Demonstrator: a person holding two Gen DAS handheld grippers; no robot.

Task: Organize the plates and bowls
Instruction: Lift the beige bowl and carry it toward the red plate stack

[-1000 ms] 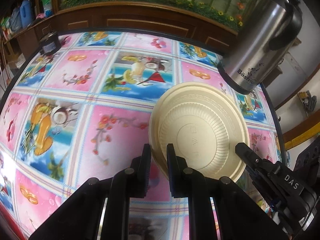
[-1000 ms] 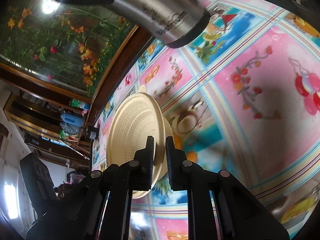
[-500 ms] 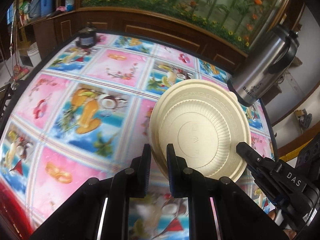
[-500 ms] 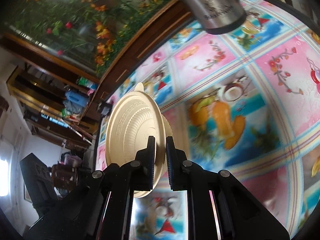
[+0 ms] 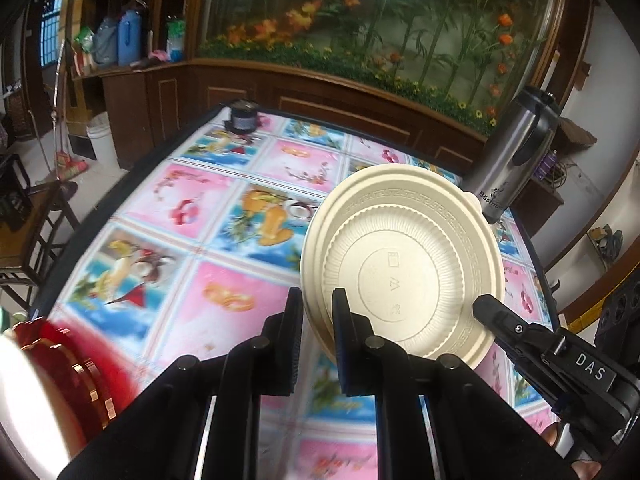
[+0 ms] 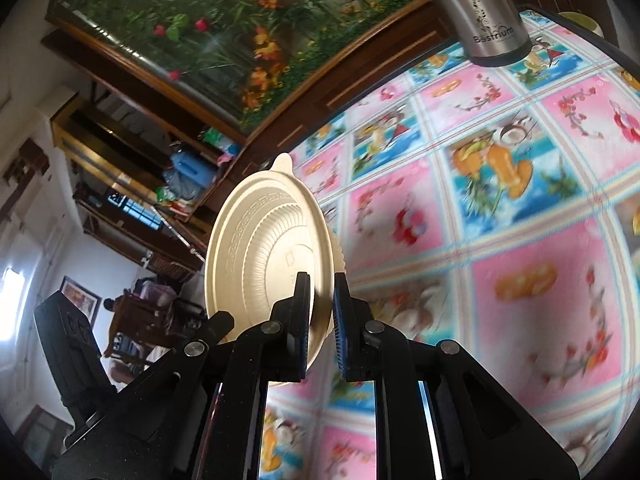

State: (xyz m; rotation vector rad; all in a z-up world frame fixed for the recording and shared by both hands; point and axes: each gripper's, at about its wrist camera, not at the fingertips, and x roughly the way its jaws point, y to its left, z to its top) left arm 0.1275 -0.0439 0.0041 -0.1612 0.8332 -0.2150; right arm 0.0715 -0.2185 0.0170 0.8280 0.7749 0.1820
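Cream plates (image 5: 404,264), a nested pair turned underside toward the left wrist camera, sit lifted above the table (image 5: 208,248), tilted up on edge. The left gripper (image 5: 316,312) has its jaws closed on the near-left rim of that stack, one finger on each face. At the near right, the right gripper (image 5: 486,308) reaches in and touches the stack's lower right edge; its body carries a label reading DAS. A fruit-and-flower tablecloth in pink and blue squares covers the table. A steel thermos (image 5: 516,160) stands at the far right corner, just behind the plates from this angle. A small dark jar (image 5: 242,118) sits at the far edge to the left. A red dish with a gilt rim (image 5: 68,376), blurred, shows at the near left.

From the right wrist camera the plates (image 6: 264,256) appear almost edge-on, standing upright with the ribbed underside facing left and a small tab at the top. The right gripper (image 6: 322,316) is clamped on their lower rim, fingers pressed to either face. The left gripper (image 6: 218,326) shows as a dark fingertip at the stack's lower left edge, touching it. The table (image 6: 500,216) spreads out to the right behind the stack, blurred nearby, and the thermos (image 6: 488,16) stands at the far top right.
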